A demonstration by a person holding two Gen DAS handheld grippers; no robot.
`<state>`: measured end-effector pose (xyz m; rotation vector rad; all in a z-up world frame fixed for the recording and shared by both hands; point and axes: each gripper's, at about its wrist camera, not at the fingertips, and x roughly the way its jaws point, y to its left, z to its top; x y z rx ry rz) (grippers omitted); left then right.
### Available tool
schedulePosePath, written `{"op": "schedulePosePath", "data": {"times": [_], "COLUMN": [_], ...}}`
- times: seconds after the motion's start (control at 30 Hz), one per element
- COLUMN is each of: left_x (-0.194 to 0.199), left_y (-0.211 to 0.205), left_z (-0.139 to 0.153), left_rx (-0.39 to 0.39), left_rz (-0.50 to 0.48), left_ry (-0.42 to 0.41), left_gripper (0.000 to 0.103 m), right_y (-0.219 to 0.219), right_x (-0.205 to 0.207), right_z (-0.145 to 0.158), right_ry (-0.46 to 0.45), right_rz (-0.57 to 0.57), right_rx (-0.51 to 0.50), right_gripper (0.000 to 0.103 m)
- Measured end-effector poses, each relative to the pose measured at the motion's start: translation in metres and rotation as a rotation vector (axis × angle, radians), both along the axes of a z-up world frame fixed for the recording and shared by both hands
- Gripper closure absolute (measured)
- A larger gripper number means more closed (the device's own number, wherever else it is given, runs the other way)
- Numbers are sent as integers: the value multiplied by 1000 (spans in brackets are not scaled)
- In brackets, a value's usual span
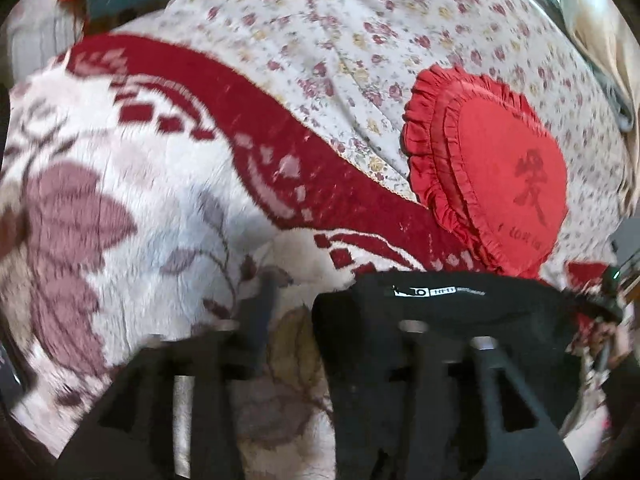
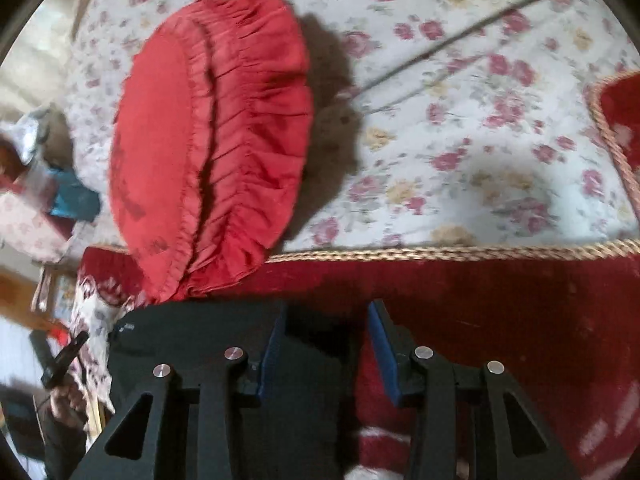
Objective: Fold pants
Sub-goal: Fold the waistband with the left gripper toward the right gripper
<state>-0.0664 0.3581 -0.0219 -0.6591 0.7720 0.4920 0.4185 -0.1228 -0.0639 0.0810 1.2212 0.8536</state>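
A plush white blanket with mauve leaves and a dark red band (image 1: 132, 168) covers the bed from nine to six o'clock; the rose-printed cotton sheet (image 1: 340, 40) spreads toward twelve. A frilled red heart-shaped cushion (image 1: 492, 168) lies at three. The folded black pants (image 1: 440, 312) sit at five. The left gripper (image 1: 332, 320) and right gripper (image 2: 326, 344) both stand half open, gripping nothing.
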Motion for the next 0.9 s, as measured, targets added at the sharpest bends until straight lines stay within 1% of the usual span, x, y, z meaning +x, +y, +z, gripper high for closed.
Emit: {"op": "schedulePosePath", "data": {"times": [0.03,0.07,0.1,0.13,0.23,0.3,0.4,0.43,0.5,0.57,0.6,0.73,0.87,0.9], "left_x": [-5,-8,-10,-11,-9,-5,10,17,29,36,39,43,48,48], "left_y": [1,2,3,4,2,-3,-12,-17,-21,-18,-14,-2,-1,-2], "left_z": [-2,-2,-3,-4,-10,-16,-29,-35,-44,-51,-54,-62,-65,-66], "left_rx": [-12,-18,-22,-23,1,29,16,21,65,88,81,39,19,14], "left_rz": [11,15,14,7,-30,-81,-195,-238,-281,-285,-277,-258,-283,-291], "left_ry": [-17,-30,-41,-52,-58,-68,-59,-40,6,38,38,0,-15,-16], "left_gripper": [43,43,42,40,38,38,37,37,37,37,37,38,38,48], "right_y": [3,5,6,5,-1,-2,-2,-3,-1,1,1,-2,-1,-2], "right_x": [-3,-6,-10,-13,-23,-29,-31,-30,-27,-27,-28,-27,-27,-28], "right_z": [-1,-2,-2,0,7,6,-6,-8,-10,-10,-11,-13,-14,-14], "right_ry": [-14,-16,-26,-61,-145,-190,-198,-194,-192,-197,-198,-194,-194,-195], "right_rz": [25,49,67,64,41,28,15,10,12,20,20,16,13,13], "right_rx": [-11,-17,-26,-36,-8,-5,-6,-1,-9,-19,-19,-2,1,1], "right_gripper": [75,87,92,98,99,99,99,99,99,99,99,99,99,99]}}
